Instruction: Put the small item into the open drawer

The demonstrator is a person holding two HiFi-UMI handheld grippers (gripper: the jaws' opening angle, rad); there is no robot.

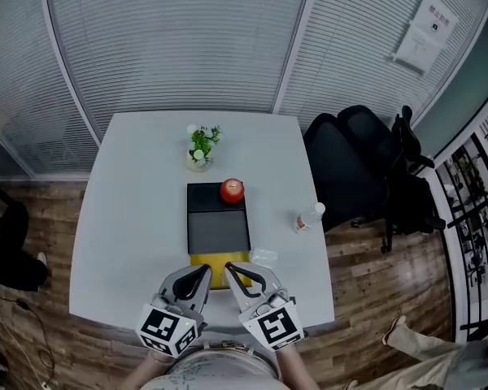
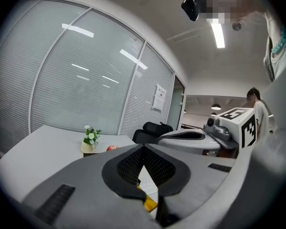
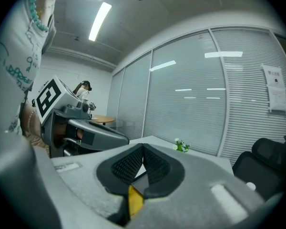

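A black drawer unit (image 1: 218, 227) lies mid-table with a red apple (image 1: 232, 190) on its far end. Its yellow drawer (image 1: 218, 261) sticks out toward me. A small clear crumpled item (image 1: 263, 256) rests on the white table (image 1: 130, 218) just right of the drawer. My left gripper (image 1: 205, 270) and right gripper (image 1: 229, 268) hover side by side over the drawer's near end, both shut with nothing between the pads. In the left gripper view the jaws (image 2: 143, 147) meet at the tip, with yellow (image 2: 150, 204) below. In the right gripper view the jaws (image 3: 143, 146) are likewise closed over yellow (image 3: 135, 199).
A small potted plant (image 1: 200, 147) stands beyond the unit. A clear bottle (image 1: 308, 217) is near the table's right edge. A black office chair (image 1: 366, 169) stands right of the table. Blinds on glass walls lie behind, and a person's legs (image 1: 439, 348) show at lower right.
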